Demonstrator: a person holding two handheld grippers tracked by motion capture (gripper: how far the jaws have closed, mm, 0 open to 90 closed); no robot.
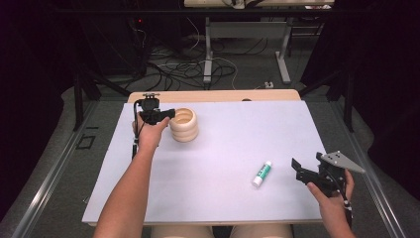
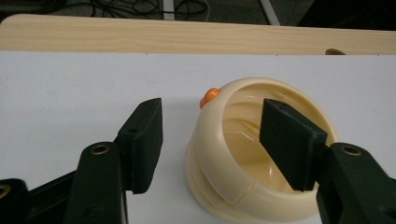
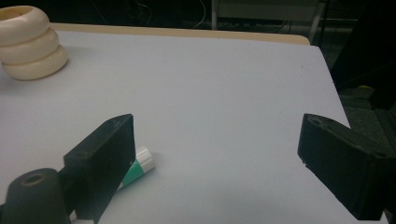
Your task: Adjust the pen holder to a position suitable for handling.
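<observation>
A cream cup (image 1: 183, 125) built like three stacked rings stands at the white board's far left. My left gripper (image 1: 167, 114) is at its left rim and open. In the left gripper view the left gripper (image 2: 215, 116) straddles the cup's wall (image 2: 219, 168): one jaw is outside on the board, the other over the hollow inside. A small orange thing (image 2: 208, 96) pokes out behind the rim. A white and green glue stick (image 1: 262, 174) lies at the front right. My right gripper (image 1: 299, 169) hovers open just right of it, holding nothing, and the stick (image 3: 137, 168) lies beside its left jaw.
The white board (image 1: 223, 144) covers a wooden table whose edge (image 1: 213, 95) shows at the back. Cables and table legs (image 1: 208, 54) lie on the floor beyond. The person's forearms come in from the bottom.
</observation>
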